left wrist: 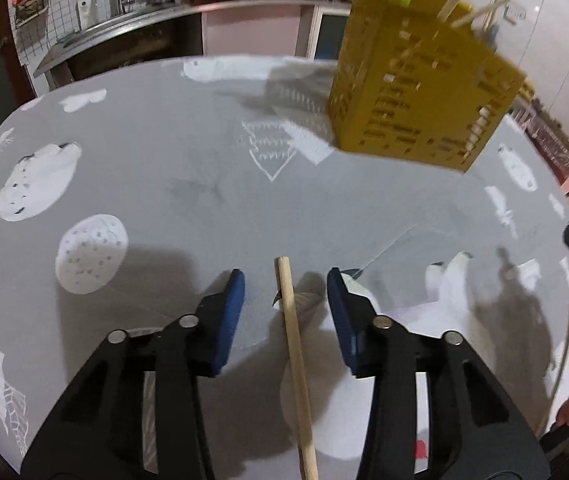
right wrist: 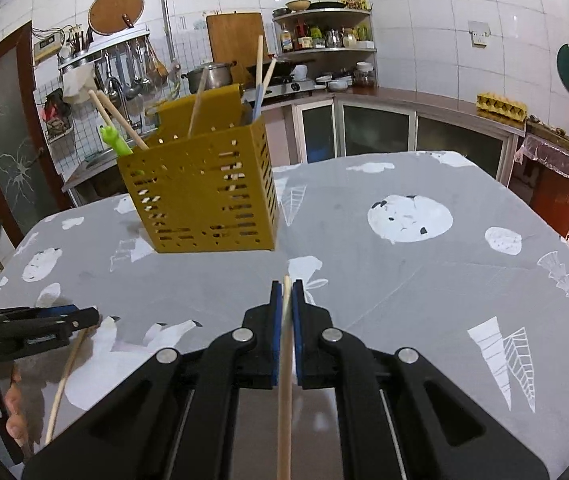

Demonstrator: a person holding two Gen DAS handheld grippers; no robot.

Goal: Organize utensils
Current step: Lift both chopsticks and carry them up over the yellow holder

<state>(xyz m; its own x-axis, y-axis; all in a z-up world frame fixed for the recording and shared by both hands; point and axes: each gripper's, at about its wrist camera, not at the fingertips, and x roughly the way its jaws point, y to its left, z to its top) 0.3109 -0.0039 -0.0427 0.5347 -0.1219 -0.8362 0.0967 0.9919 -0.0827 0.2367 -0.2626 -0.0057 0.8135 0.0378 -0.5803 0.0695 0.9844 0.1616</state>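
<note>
A yellow perforated utensil holder stands on the grey patterned table, with several chopsticks and a green-handled utensil sticking out of it. My left gripper points down at the table, well short of the holder. It is open, and a wooden chopstick runs between its blue pads without touching either. In the right wrist view the left gripper sits at the far left, that chopstick slanting below it. My right gripper is shut on a second wooden chopstick, in front of the holder.
The grey tablecloth with white prints covers the table, and its edges curve away on both sides. Behind it run a kitchen counter, a stove with a pot and hanging tools. A person's hand holds the left gripper.
</note>
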